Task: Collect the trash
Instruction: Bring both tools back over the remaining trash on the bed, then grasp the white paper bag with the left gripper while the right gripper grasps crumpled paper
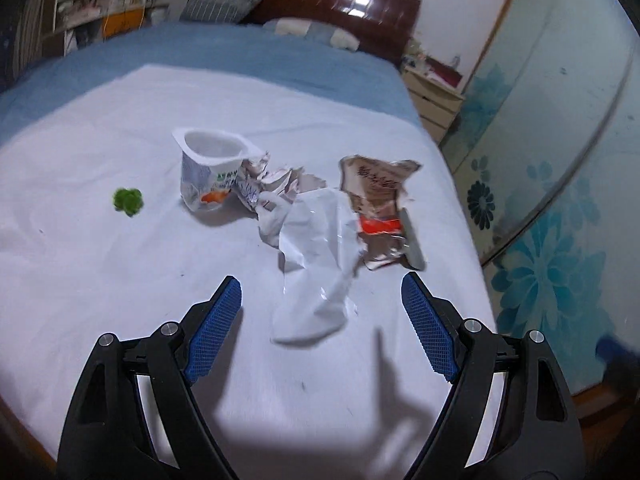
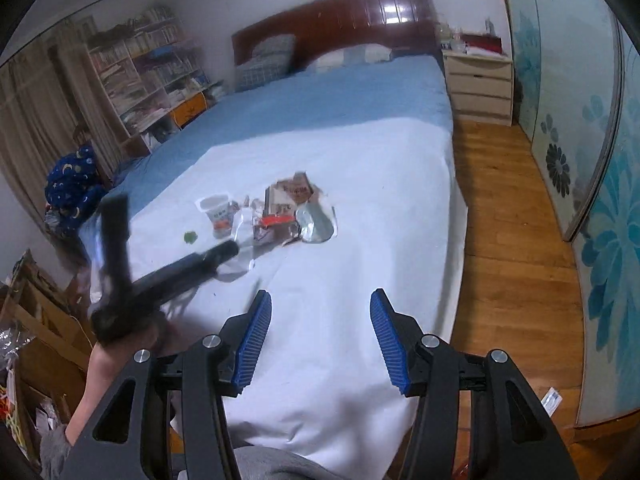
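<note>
Trash lies on a white sheet [image 1: 100, 264] on the bed. A white yogurt cup [image 1: 208, 170] stands upright, also in the right wrist view [image 2: 219, 216]. Beside it lie crumpled paper [image 1: 272, 184], a clear plastic wrapper [image 1: 316, 264] and a brown snack wrapper [image 1: 378, 212], which also shows in the right wrist view [image 2: 286, 204]. A small green scrap [image 1: 128, 201] lies to the left. My left gripper [image 1: 322, 296] is open, just short of the plastic wrapper. My right gripper [image 2: 320, 306] is open and empty, farther back over the sheet.
The left hand-held gripper [image 2: 168, 276] shows blurred in the right wrist view. A blue bedspread [image 2: 320, 100], pillows and a wooden headboard lie beyond. A nightstand [image 2: 478, 86], wooden floor [image 2: 512, 220] and floral sliding doors are to the right. A bookshelf [image 2: 148, 76] and cardboard clutter are to the left.
</note>
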